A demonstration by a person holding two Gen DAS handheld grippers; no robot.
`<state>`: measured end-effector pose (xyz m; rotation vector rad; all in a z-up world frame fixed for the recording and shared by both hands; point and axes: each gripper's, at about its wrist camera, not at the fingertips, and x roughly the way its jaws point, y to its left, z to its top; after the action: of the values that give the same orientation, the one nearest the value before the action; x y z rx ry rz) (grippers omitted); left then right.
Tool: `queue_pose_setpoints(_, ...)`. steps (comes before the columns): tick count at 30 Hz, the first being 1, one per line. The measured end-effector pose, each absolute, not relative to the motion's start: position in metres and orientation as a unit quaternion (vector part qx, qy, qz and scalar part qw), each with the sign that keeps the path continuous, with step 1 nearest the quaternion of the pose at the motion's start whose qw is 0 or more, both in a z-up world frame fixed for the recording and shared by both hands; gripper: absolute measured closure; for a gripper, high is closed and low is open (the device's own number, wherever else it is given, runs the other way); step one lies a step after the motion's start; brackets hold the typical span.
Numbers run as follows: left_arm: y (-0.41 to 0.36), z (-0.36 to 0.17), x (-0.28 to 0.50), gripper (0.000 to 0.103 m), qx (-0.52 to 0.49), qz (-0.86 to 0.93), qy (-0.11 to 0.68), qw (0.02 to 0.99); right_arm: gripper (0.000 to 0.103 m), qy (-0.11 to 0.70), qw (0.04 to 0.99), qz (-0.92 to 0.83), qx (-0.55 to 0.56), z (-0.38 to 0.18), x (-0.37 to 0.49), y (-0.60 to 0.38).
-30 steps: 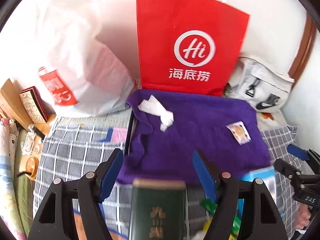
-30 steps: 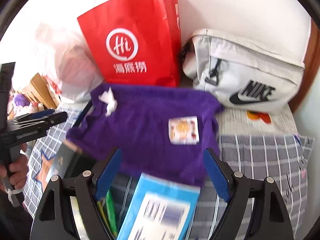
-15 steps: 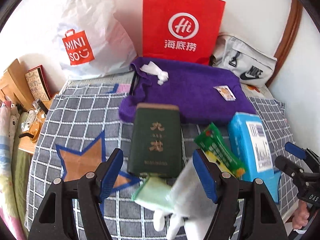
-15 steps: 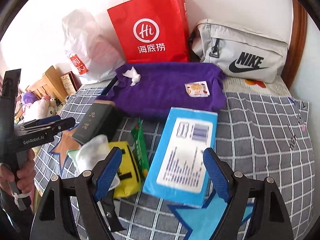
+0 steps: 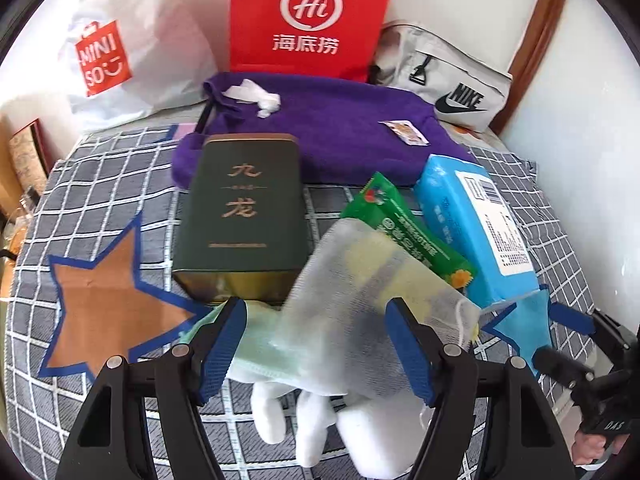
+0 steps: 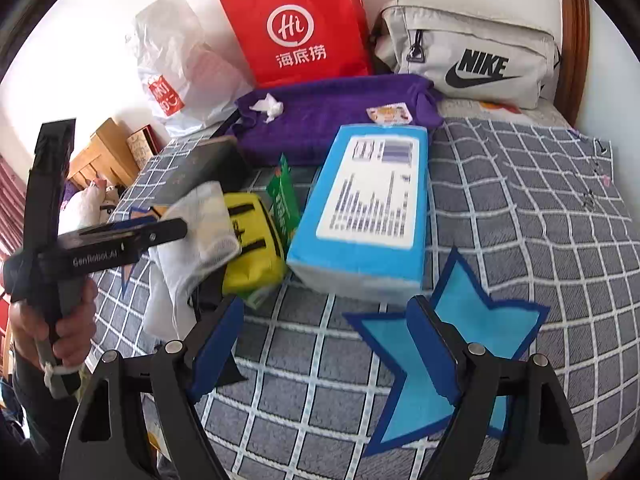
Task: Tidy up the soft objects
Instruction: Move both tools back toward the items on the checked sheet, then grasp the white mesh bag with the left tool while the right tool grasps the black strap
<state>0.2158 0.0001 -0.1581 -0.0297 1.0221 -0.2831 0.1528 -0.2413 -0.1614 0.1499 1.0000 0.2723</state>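
On the checked bedspread (image 6: 520, 208) lie a purple towel (image 5: 320, 132), a white mesh pouch (image 5: 380, 280), a pale green cloth (image 5: 272, 348) and a white plush toy (image 5: 360, 432). My left gripper (image 5: 318, 344) is open just above the pouch and the green cloth, its pads off them. In the right wrist view a yellow pouch (image 6: 252, 240) shows beside the mesh pouch (image 6: 200, 232). My right gripper (image 6: 324, 346) is open over bare bedspread, in front of a blue tissue pack (image 6: 368, 208), with nothing between its fingers.
A dark green tin (image 5: 240, 208), a green packet (image 5: 404, 224) and the tissue pack (image 5: 476, 224) crowd the middle. Against the wall stand a red paper bag (image 5: 308, 16), a white plastic bag (image 5: 120, 52) and a grey Nike bag (image 5: 444, 80). A tissue wad (image 5: 256, 94) lies on the towel.
Both grippers have drawn back from the purple towel and sunk lower, so the tin, the packets, the pouches and the plush toy have come into view. Both stay as wide as before.
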Motion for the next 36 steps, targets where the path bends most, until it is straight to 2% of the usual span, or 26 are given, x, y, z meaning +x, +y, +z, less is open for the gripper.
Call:
queue_pose_setpoints(3,-0.009,-0.162,0.217,0.033,-0.008,-0.149,0.490,0.859,0.020,0.481,0.864,0.131,0.066,-0.171,0.146,-0.241)
queue_pose_setpoints(4,-0.011,-0.162,0.216,0.037,-0.006,-0.152,0.487,0.860,0.020,0.483,0.863,0.131,0.067,-0.174,0.145,-0.240)
queue_pose_setpoints(5,-0.012,-0.162,0.216,0.043,-0.003,-0.155,0.484,0.861,0.020,0.485,0.861,0.134,0.071,-0.177,0.144,-0.240)
queue_pose_setpoints(7,-0.014,-0.160,0.213,0.070,-0.001,-0.160,0.482,0.861,0.020,0.487,0.858,0.141,0.077,-0.180,0.143,-0.237)
queue_pose_setpoints(9,-0.013,-0.157,0.210,0.081,-0.006,-0.169,0.479,0.862,0.022,0.482,0.860,0.151,0.075,-0.180,0.142,-0.233)
queue_pose_setpoints(12,-0.008,-0.149,0.202,0.088,-0.003,-0.168,0.463,0.870,0.028,0.473,0.862,0.170,0.070,-0.176,0.141,-0.222)
queue_pose_setpoints(20,0.026,-0.132,0.191,0.089,-0.010,-0.130,0.448,0.885,0.041,0.466,0.862,0.197,0.036,-0.169,0.144,-0.181)
queue_pose_setpoints(24,0.048,-0.132,0.189,0.089,-0.027,-0.119,0.450,0.885,0.053,0.471,0.860,0.195,0.019,-0.170,0.149,-0.166)
queue_pose_setpoints(30,0.057,-0.144,0.187,0.089,-0.040,-0.124,0.461,0.878,0.054,0.485,0.857,0.173,-0.004,-0.183,0.157,-0.149)
queue_pose_setpoints(32,0.057,-0.147,0.185,0.089,-0.041,-0.124,0.463,0.876,0.074,0.478,0.858,0.189,0.008,-0.183,0.157,-0.148)
queue_pose_setpoints(33,0.057,-0.148,0.184,0.089,-0.041,-0.125,0.463,0.876,0.080,0.476,0.858,0.194,0.011,-0.182,0.156,-0.148)
queue_pose_setpoints(36,0.058,-0.150,0.183,0.089,-0.047,-0.126,0.464,0.876,0.081,0.467,0.864,0.189,-0.010,-0.176,0.150,-0.149)
